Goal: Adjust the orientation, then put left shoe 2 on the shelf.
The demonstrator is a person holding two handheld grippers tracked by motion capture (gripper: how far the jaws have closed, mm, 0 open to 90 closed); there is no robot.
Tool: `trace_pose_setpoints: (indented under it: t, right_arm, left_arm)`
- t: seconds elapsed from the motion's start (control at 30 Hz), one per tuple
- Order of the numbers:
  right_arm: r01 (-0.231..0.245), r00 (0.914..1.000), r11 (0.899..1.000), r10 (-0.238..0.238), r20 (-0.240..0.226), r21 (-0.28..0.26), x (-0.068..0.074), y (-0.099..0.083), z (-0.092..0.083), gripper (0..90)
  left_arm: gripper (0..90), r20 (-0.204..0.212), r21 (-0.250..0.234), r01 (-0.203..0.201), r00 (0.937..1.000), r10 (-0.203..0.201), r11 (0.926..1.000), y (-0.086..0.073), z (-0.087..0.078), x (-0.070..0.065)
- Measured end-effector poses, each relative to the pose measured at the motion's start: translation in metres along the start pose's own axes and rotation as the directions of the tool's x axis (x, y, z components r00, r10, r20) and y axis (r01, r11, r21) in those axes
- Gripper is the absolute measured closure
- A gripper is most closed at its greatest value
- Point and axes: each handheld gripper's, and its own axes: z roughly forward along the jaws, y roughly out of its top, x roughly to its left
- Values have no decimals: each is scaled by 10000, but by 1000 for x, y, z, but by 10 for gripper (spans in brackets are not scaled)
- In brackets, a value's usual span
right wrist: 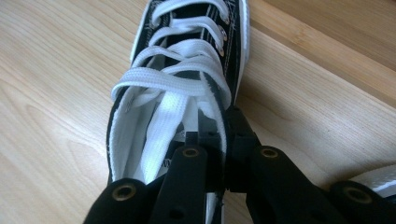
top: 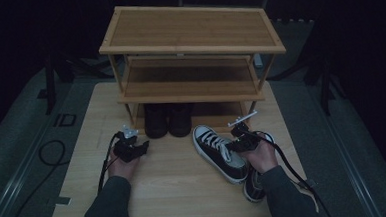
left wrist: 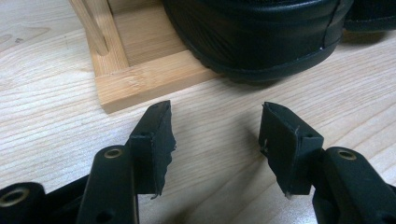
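Right gripper (right wrist: 223, 135) clenched on the sneaker (top: 218, 152), pinching its side wall beside the laces; sneaker on the table (top: 175, 184), toe toward the rack (top: 190, 48). Left gripper (left wrist: 217, 140) released, jaws apart over bare tabletop, just short of the black boots (left wrist: 257, 37).

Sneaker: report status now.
Right gripper shut on sneaker collar. Left gripper open, empty, near black shoes in rack. Path clear.

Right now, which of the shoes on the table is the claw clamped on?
The laced black-and-white sneaker lying toe toward the rack: the right claw pinches its side wall. The plain black shoes sit untouched under the rack.
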Motion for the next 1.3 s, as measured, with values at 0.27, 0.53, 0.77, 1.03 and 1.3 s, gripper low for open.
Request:
trace_pose_setpoints:
  t: [0.27,0.53,0.77,1.03,1.3]
  right_arm:
    - [-113,9999,9998,113,10,-152,-3,0,-7,879]
    - [-168,9996,9992,160,-215,-372,-4,-1,-13,879]
    - [-244,9992,9979,225,-331,-594,-6,-1,-21,878]
    - [-300,9986,9958,261,-462,-867,-6,0,-30,878]
    - [-195,9980,9930,123,-626,-1163,-2,5,-40,878]
  left_arm:
    - [449,-1,8,-18,10000,18,10000,0,0,0]
    - [449,-1,4,-13,10000,13,10000,0,0,0]
    - [449,0,7,-18,10000,18,10000,0,0,0]
    - [449,-2,7,-17,10000,17,10000,0,0,0]
    - [449,5,14,-13,10000,13,10000,0,0,0]
